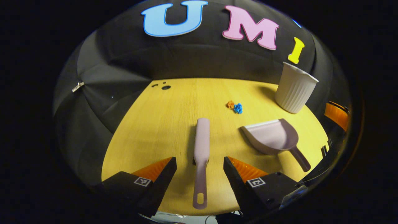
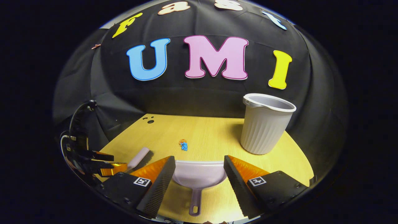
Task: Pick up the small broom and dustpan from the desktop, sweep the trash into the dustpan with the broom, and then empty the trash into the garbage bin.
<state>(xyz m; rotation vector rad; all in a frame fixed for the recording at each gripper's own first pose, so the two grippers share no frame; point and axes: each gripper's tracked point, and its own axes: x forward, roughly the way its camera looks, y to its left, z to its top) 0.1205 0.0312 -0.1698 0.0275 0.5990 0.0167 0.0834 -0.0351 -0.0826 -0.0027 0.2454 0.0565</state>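
A pale lilac small broom [image 1: 201,152] lies flat on the yellow wooden desktop [image 1: 168,124], its handle pointing toward me between the fingers of my open left gripper [image 1: 200,166], which hovers above it. To its right rests the matching dustpan [image 1: 273,137]. In the right gripper view the dustpan [image 2: 199,175] sits between the spread fingers of my open right gripper [image 2: 199,169], handle toward me. Small orange and blue crumpled trash [image 1: 235,106] lies farther back, also seen as trash [image 2: 183,145]. The broom [image 2: 139,158] shows at the left, beside the left gripper [image 2: 102,163].
A white ribbed garbage bin [image 1: 295,88] stands at the desk's far right; the same bin [image 2: 266,124] is right of centre in the right gripper view. Small dark holes [image 1: 164,86] mark the far left corner of the desk. Black cloth walls close in behind.
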